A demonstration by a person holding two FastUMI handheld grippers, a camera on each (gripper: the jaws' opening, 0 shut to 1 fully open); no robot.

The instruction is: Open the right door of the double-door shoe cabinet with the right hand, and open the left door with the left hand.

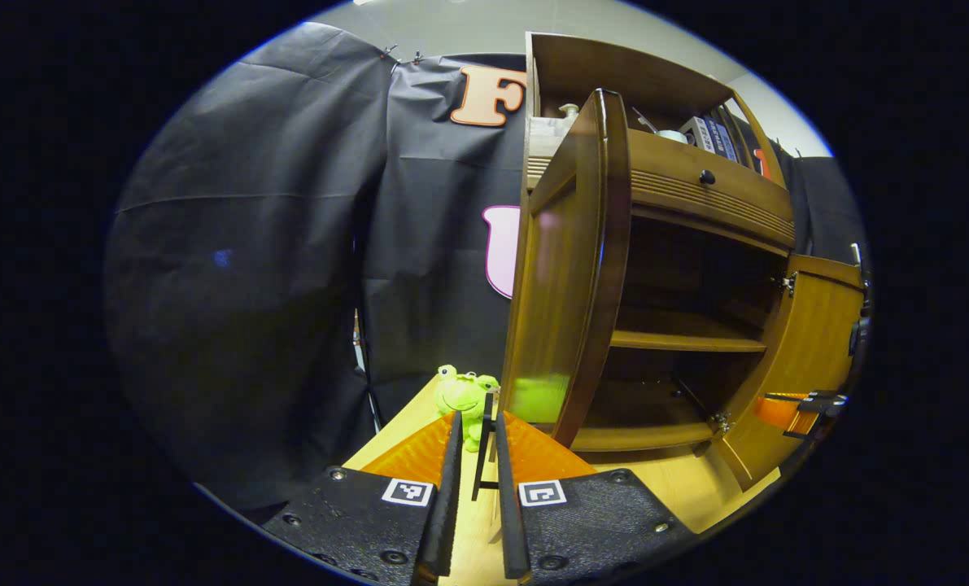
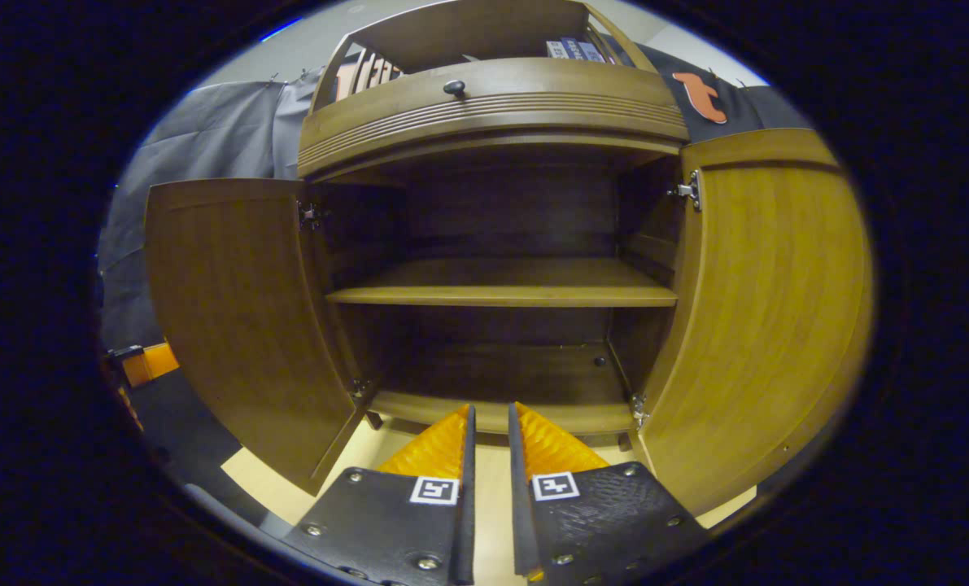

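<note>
Standing wide open, the brown wooden double-door shoe cabinet (image 2: 500, 281) faces the right gripper (image 2: 488, 423), whose fingers sit nearly closed with a narrow gap, holding nothing, aimed at the bare lower shelf between both doors. Its right door (image 2: 765, 317) swings out on one side, the left door (image 2: 236, 317) on the other. Seen from the left gripper (image 1: 476, 427), likewise almost closed and holding nothing, the left door stands edge-on just ahead and to the right. A small green plush frog (image 1: 461, 399) sits on the pale wooden floor (image 1: 679, 484) right beyond its fingertips, beside a thin black stand (image 1: 484, 456).
</note>
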